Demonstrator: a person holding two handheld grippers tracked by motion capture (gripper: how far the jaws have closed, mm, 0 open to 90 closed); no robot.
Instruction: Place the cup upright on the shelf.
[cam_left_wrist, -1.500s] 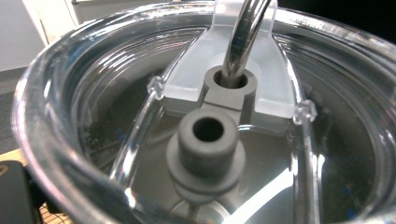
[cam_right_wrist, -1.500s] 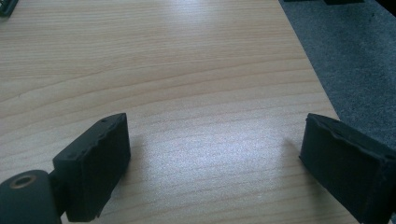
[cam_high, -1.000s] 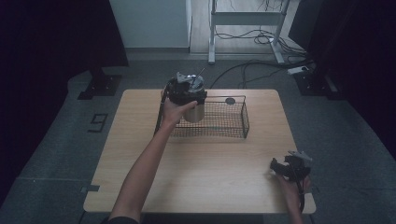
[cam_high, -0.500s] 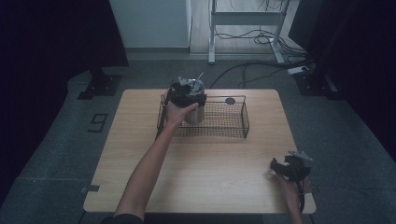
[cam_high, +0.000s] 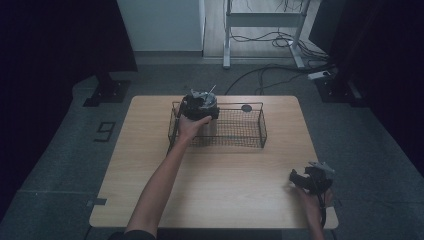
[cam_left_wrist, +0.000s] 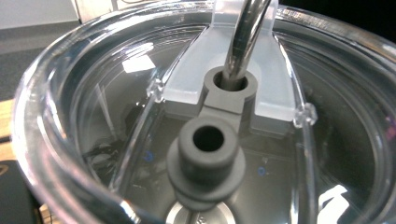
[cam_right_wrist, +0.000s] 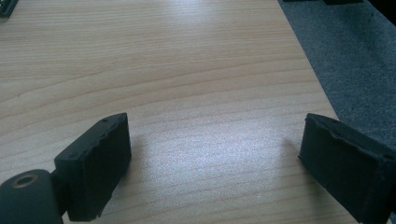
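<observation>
A tumbler with a clear lid, a metal straw and a grey stopper sits right under the left gripper's camera. In the high view my left gripper hangs over the left end of the black wire basket, gripping the tumbler, and the straw pokes up beside it. The tumbler's body is hidden behind the hand and the gripper. My right gripper rests low near the table's front right corner. Its jaws stand wide apart over bare wood, with nothing between them.
The basket stands at the back middle of the wooden table. A small black round spot lies behind it. The table's right edge runs close to the right gripper, with grey carpet beyond. Cables and a desk frame stand on the floor behind.
My left gripper has sunk with the tumbler, from above the basket's left end down into it. The right gripper has stayed where it was.
</observation>
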